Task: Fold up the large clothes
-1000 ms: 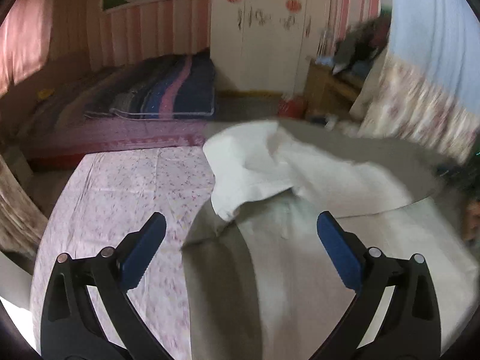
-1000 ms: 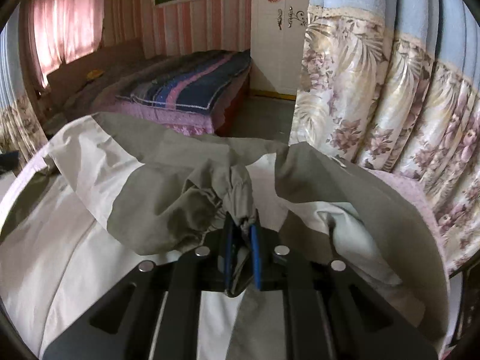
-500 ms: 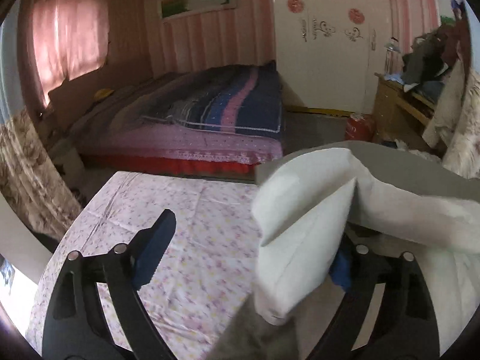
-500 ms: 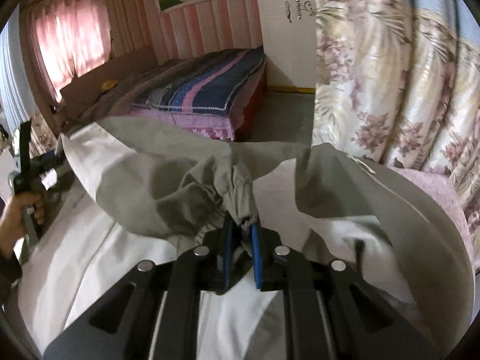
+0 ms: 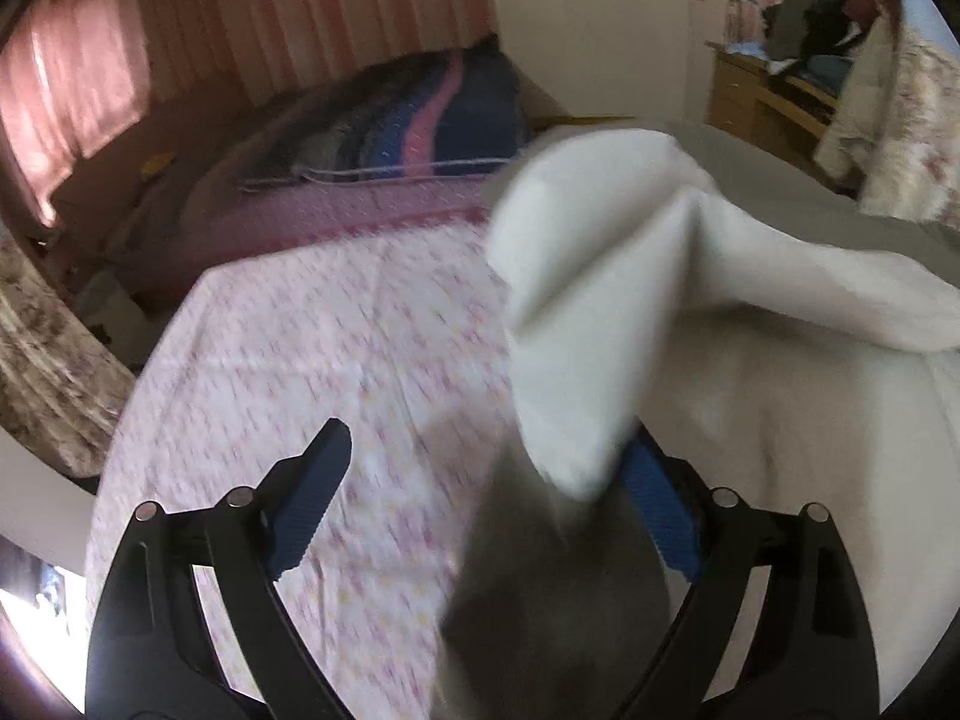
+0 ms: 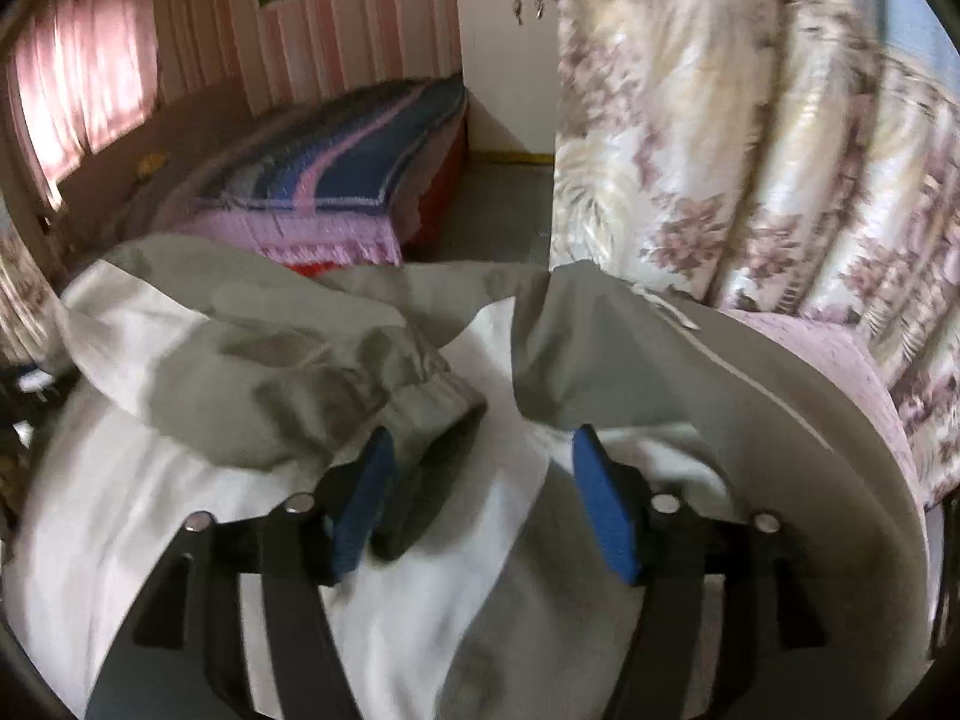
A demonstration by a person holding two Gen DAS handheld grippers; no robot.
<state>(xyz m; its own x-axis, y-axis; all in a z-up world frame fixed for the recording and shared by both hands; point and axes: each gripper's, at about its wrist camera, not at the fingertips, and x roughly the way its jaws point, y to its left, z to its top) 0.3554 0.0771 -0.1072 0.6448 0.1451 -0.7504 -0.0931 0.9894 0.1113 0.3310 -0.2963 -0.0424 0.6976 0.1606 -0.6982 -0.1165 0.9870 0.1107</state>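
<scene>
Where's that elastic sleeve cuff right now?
In the right wrist view, the grey cuff lies on the jacket's white panel, just beyond the opening right claw, against its left blue finger, no longer pinched.

the worktop (image 5: 336, 324) is covered with a pale cloth printed with small pink flowers. a large grey and white jacket (image 5: 810, 408) lies directly on it, spread over its right part in the left wrist view, while the left part of the cloth is bare. in the right wrist view the jacket (image 6: 180, 480) covers nearly the whole surface, with a grey sleeve and its gathered cuff (image 6: 420, 402) lying on top and a strip of pink cloth (image 6: 840, 360) showing at the right edge.
</scene>
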